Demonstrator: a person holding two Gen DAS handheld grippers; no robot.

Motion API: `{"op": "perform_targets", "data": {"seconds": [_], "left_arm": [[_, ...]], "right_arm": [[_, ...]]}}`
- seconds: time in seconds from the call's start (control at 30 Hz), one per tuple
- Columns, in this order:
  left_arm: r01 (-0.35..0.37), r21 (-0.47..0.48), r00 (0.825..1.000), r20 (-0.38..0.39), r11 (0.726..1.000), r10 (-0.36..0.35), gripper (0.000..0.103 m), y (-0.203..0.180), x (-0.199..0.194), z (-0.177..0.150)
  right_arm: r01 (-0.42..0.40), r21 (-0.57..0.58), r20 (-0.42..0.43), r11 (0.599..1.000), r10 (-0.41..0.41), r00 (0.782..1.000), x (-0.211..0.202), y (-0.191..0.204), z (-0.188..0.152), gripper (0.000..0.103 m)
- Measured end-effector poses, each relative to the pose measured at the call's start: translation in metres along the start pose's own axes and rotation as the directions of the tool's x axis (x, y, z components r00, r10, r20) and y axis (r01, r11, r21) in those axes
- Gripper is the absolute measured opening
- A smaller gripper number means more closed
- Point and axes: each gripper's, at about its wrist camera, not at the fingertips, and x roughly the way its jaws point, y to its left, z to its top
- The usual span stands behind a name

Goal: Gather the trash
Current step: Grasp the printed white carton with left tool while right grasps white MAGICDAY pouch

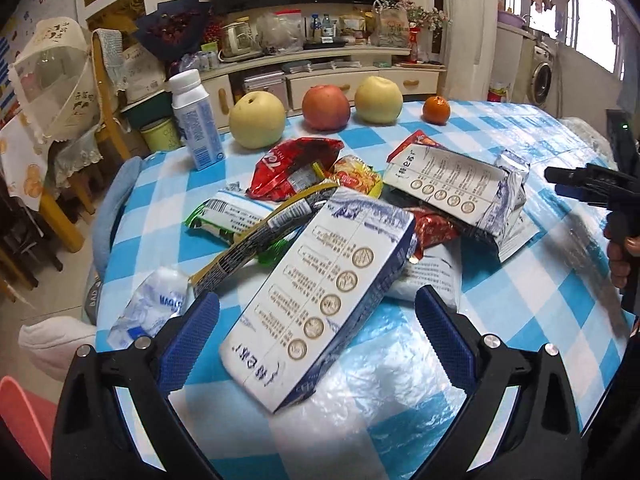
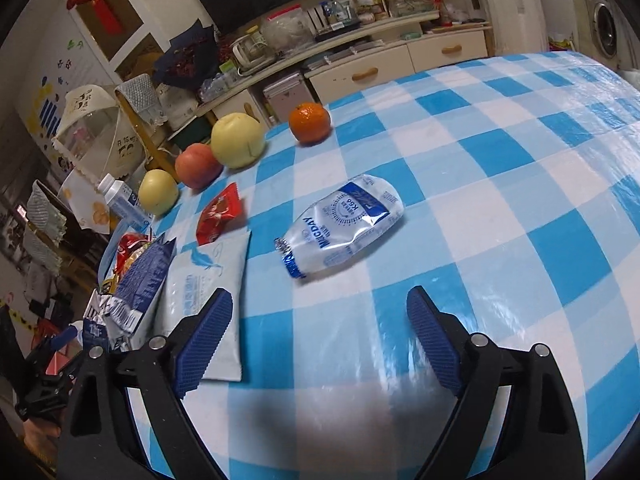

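We are hovering the left tool (image 1: 316, 322), jaws spread, over a carton (image 1: 320, 292) atop the trash heap on the desk (image 1: 520, 280); the right tool (image 2: 320, 320), also released, is facing a pouch (image 2: 344, 228). Clenching the carton's wide face risks slipping

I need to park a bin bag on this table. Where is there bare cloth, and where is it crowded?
Bare: the checked cloth right of the orange and past the lone pouch. Crowded: the pile of cartons and wrappers ahead of the left tool, with fruit along the far edge.
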Motion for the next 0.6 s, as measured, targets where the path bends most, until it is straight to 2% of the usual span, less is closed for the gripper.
{"op": "perform_targets", "data": {"seconds": [0.23,0.37,0.47,0.5,0.6], "left_arm": [[0.064,0.051,0.996,-0.057,0.997,-0.061,0.099,0.002,0.022,0.009],[0.105,0.051,0.992,-0.078,0.993,-0.101,0.099,0.001,0.034,0.01],[0.119,0.06,0.99,-0.086,0.991,-0.114,0.098,-0.002,0.039,0.011],[0.126,0.062,0.989,-0.091,0.99,-0.12,0.098,-0.005,0.041,0.011],[0.135,0.069,0.987,-0.097,0.988,-0.128,0.097,-0.011,0.045,0.009]], "right_arm": [[0.047,-0.17,-0.016,0.984,-0.051,0.999,0.028,0.014,0.023,0.091],[0.069,-0.269,-0.027,0.961,-0.079,0.997,0.044,0.018,0.031,0.092],[0.065,-0.31,-0.056,0.948,-0.086,0.995,0.055,0.016,0.035,0.092],[0.044,-0.315,-0.07,0.948,-0.069,0.995,0.057,0.015,0.036,0.096],[0.009,-0.339,-0.087,0.941,-0.041,0.995,0.061,0.018,0.037,0.097]]}}
